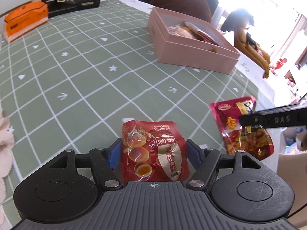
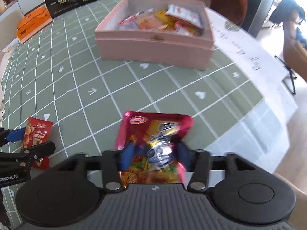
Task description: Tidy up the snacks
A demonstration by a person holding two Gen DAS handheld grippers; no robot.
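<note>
Right at the bottom of the left wrist view, the left gripper (image 1: 154,151) pinches the quail-egg packet (image 1: 153,151) between its blue pads, packet standing upright. Over on the right, the right gripper (image 2: 155,153) squeezes the pink snack packet (image 2: 153,145), crumpling its middle. The pink box (image 2: 153,46), open and holding snacks already, sits ahead in the upper centre, well apart across the checked cloth (image 2: 76,95). It looks squarer to the right gripper, likely first to drop.

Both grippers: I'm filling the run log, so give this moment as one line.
left gripper: shut on egg pack | right gripper: shut on red pack | pink box: open, snacks inside
</note>
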